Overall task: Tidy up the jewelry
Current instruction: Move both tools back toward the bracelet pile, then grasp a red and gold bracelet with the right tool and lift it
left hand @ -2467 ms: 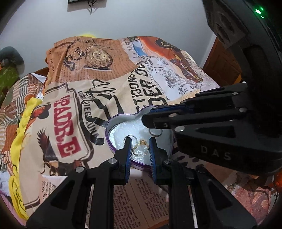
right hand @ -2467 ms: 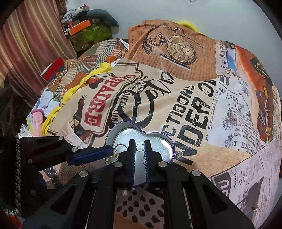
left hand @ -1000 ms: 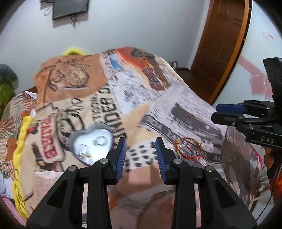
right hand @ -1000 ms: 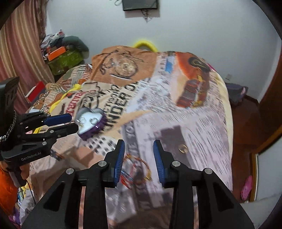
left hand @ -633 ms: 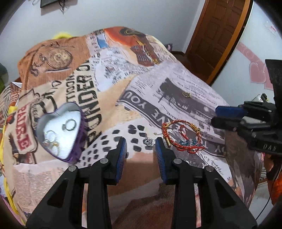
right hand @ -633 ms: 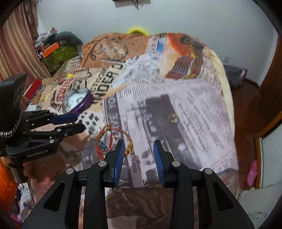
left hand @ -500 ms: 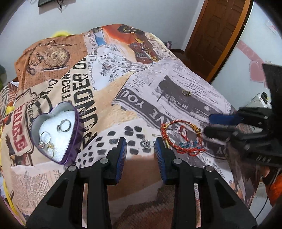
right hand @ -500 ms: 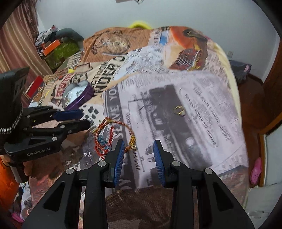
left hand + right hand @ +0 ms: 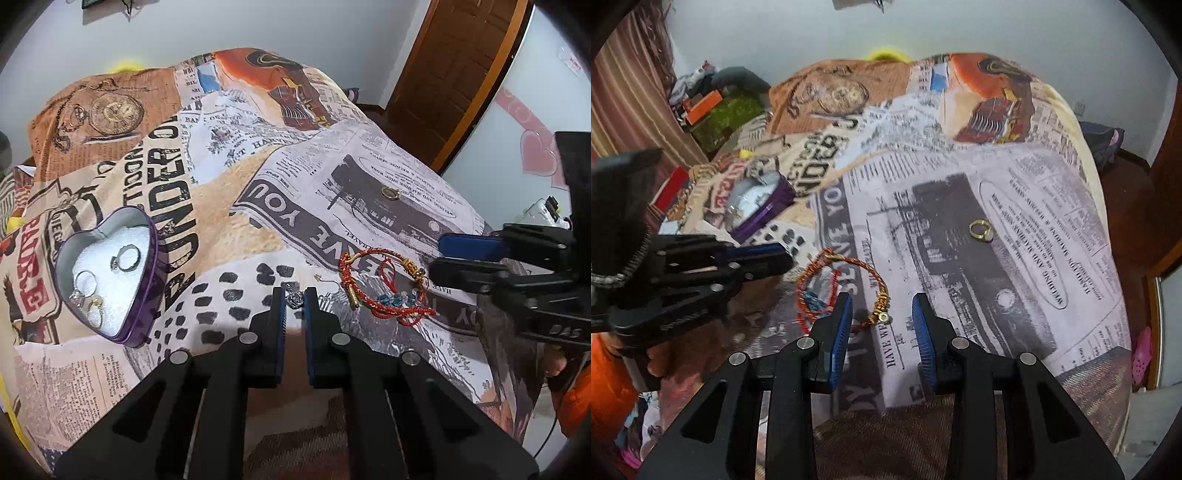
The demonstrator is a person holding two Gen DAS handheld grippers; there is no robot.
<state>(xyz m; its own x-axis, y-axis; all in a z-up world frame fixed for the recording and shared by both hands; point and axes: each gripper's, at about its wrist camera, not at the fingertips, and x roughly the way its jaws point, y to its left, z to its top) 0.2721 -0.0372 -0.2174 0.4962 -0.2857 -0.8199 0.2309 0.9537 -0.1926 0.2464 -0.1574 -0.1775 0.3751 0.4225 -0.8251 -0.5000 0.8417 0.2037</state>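
A purple heart-shaped tin (image 9: 147, 258) lies on the printed bedspread at left, with three rings (image 9: 125, 257) inside on white foam. My left gripper (image 9: 294, 300) has its jaws nearly closed around a small silver ring (image 9: 293, 301) on the cloth. A red and gold cord bracelet (image 9: 384, 284) lies just right of it. A gold ring (image 9: 391, 192) lies farther back. My right gripper (image 9: 882, 314) is open, low over the bracelet's gold clasp (image 9: 881, 312). The tin (image 9: 764, 212) and the gold ring (image 9: 980, 230) also show in the right wrist view.
The bedspread (image 9: 229, 155) covers a bed that drops off at the right toward a wooden door (image 9: 454, 74). Clutter and a curtain (image 9: 624, 107) stand at the bed's left side. My left gripper shows in the right wrist view (image 9: 783, 258).
Both grippers left the tin and swung right to the loose jewelry. The left jaws narrowed around the silver ring. The right gripper came down over the bracelet, jaws opened wider.
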